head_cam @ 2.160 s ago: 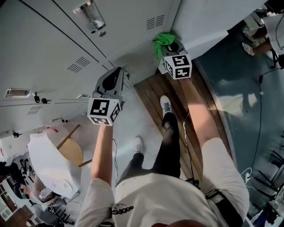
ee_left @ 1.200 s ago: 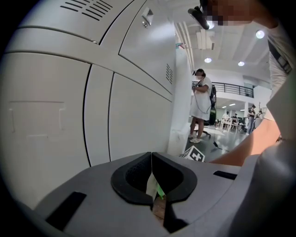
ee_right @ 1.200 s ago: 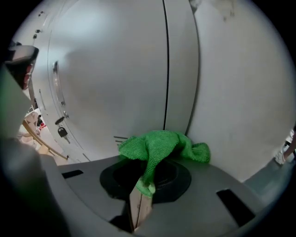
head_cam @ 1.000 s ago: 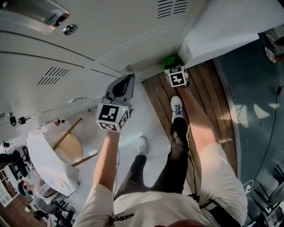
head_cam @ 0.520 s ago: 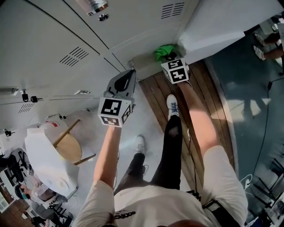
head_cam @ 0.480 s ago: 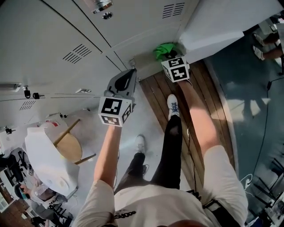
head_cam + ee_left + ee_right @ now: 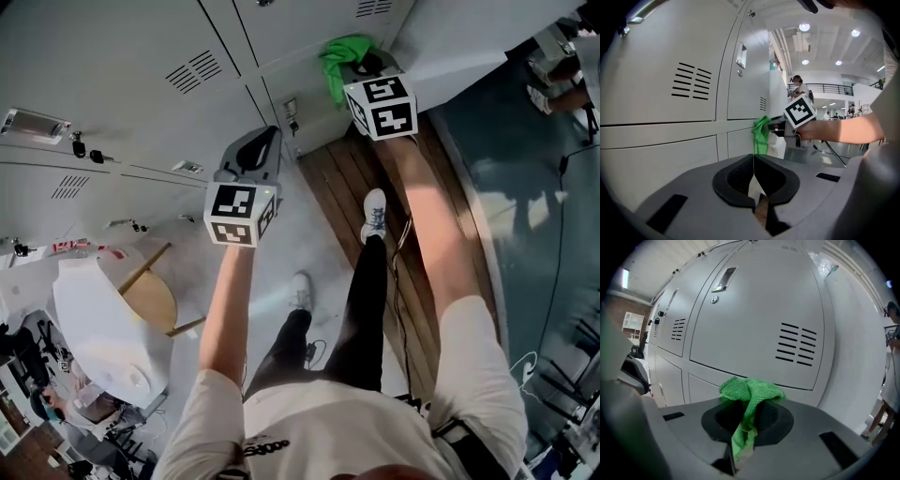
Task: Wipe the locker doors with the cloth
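Note:
A bright green cloth (image 7: 749,394) is bunched between the jaws of my right gripper (image 7: 746,420), which is shut on it. In the head view the cloth (image 7: 341,58) presses against a low grey locker door (image 7: 309,94), just past the right gripper (image 7: 356,70). From the left gripper view the cloth (image 7: 761,136) hangs against the locker front (image 7: 684,93). My left gripper (image 7: 258,155) hovers near the lockers to the left, shut with nothing between its jaws (image 7: 753,178).
Grey locker doors with vent slots (image 7: 200,70) and a recessed handle (image 7: 724,278) fill the wall. Below are a wooden plank strip (image 7: 342,192), the person's shoes (image 7: 374,214), a round wooden stool (image 7: 150,300) and a white chair back (image 7: 98,337). Dark floor (image 7: 525,216) lies to the right.
The right gripper with the cloth has risen along the locker face, nearer the camera. The left gripper stayed roughly in place, shut.

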`<state>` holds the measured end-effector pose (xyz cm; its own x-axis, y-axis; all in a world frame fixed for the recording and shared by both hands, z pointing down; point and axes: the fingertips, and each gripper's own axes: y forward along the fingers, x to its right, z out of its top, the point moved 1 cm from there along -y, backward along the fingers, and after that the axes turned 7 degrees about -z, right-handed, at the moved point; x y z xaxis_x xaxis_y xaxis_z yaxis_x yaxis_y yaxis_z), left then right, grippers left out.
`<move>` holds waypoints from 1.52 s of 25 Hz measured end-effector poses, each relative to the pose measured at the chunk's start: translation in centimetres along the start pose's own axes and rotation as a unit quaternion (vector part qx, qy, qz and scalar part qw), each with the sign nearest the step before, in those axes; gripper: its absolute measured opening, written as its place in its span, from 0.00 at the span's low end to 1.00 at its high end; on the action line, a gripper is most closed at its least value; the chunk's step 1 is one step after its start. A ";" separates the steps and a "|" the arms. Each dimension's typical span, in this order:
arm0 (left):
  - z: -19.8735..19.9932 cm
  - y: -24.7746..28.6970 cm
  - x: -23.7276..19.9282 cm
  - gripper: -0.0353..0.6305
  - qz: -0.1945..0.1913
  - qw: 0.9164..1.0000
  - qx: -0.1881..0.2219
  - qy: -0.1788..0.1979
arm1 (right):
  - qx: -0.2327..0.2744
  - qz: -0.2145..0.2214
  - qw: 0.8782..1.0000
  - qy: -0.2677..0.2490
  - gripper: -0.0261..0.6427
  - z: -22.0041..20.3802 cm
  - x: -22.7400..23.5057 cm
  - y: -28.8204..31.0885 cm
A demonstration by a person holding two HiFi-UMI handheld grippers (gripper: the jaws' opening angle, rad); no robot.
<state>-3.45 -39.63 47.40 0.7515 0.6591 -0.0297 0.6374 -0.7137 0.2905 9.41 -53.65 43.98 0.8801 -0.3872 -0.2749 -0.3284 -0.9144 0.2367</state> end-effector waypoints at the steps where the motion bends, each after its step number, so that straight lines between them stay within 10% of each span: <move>1: -0.2 -0.2 -0.2 0.08 0.003 1.000 -0.002 0.000 | 0.001 0.001 1.000 0.000 0.10 0.0 0.0 0.0; 12: -3.0 3.5 -2.2 0.08 0.025 0.999 -0.044 -0.007 | -0.086 0.065 0.994 0.004 0.10 -10.3 -3.7 3.8; 22: -6.4 9.6 -2.8 0.08 0.032 0.996 -0.079 -0.025 | -0.215 0.143 0.966 -0.032 0.10 -24.0 -8.4 8.3; 29: -8.4 10.9 -3.3 0.08 0.046 0.995 -0.074 -0.055 | -0.320 0.155 0.928 0.115 0.10 -32.6 -11.3 10.9; 38: -7.8 7.9 -3.1 0.08 0.057 0.994 -0.060 -0.067 | -0.223 0.191 0.942 0.165 0.10 -24.3 -11.8 8.5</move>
<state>-2.06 -45.49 57.30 0.8387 0.5322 -0.1151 0.5280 -0.7431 0.4111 4.58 -53.95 71.88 0.8102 -0.5523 0.1963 -0.5303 -0.5479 0.6470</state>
